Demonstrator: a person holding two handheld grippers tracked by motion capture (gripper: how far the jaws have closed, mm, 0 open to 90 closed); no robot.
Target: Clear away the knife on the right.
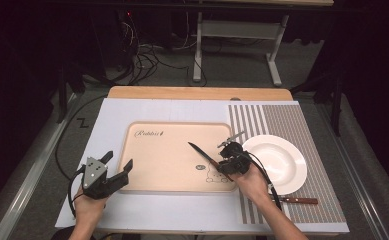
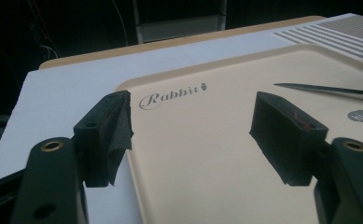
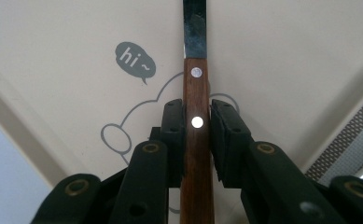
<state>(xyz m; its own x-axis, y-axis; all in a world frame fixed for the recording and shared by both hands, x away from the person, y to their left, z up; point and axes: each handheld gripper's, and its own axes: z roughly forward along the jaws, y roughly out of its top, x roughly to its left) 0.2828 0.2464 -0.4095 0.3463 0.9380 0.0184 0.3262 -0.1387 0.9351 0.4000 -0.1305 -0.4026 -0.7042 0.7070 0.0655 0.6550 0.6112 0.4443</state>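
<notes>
Fingers (image 3: 173, 140) of the right gripper (image 3: 198, 133) clamp the knife's (image 3: 196, 107) wooden handle, blade running straight ahead toward the frame's top, low over the cream tray (image 1: 157, 160) — while the left gripper (image 1: 116, 172), lower left, gapes empty.

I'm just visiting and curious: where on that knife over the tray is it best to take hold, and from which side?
By the wooden handle, coming from its butt end, away from the blade. The handle is straight and narrow with flat sides, so the right gripper clamps its fingers across it while the point faces away from the hand.
</notes>
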